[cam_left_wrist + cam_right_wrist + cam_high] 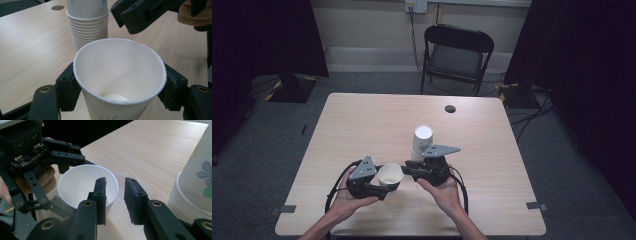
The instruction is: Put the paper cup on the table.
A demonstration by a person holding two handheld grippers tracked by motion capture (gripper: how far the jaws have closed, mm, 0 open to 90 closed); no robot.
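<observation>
Perhaps leaf-print paper cup, unlabelled

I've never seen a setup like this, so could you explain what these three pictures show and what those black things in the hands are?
A person sits at a wooden table holding a two-jawed black tool in each hand. One picture looks down from above; the other two come from cameras riding on the tools. The left tool grips a single paper cup by its sides. The right tool hovers just beside that cup, jaws slightly apart with nothing between them. A stack of paper cups stands on the table nearby.
</observation>
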